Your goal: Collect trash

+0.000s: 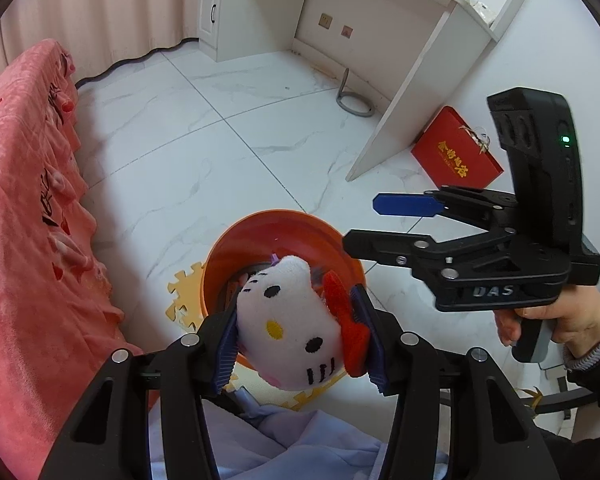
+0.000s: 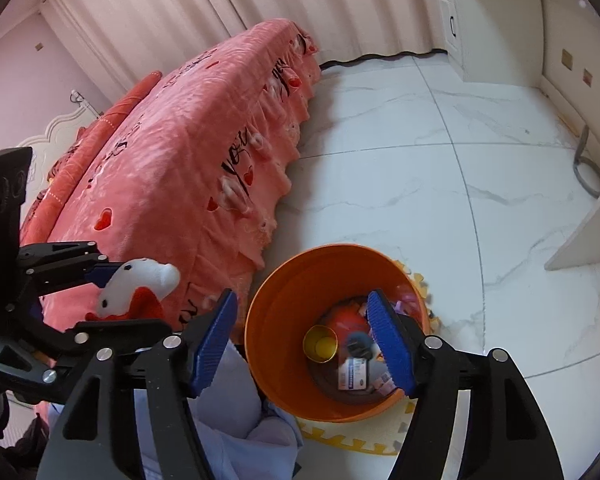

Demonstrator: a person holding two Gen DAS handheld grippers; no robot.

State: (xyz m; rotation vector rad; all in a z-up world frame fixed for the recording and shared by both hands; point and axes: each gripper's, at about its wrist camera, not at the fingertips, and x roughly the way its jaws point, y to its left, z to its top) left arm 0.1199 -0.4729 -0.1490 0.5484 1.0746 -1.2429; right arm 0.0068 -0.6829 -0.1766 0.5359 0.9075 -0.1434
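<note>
While my left gripper [image 1: 296, 332] clamps the plush toy [image 1: 290, 320] over the orange bin [image 1: 260, 232] at twelve o'clock, I'd centre it before releasing, right gripper [image 2: 306, 344] spread empty.

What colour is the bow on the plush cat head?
Red; the bow on the plush cat head shows best in the left wrist view.

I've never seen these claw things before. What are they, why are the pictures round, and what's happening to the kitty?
Each claw is a hand-held tool; a person squeezes one in each hand. A tiny round-eyed camera rides on each tool, so you get two pictures. The left tool pinches the plush kitty above the orange bin, which stands on the floor by a pink bed. The right tool is open and empty. The bin already holds a yellow cup and a small box.
</note>
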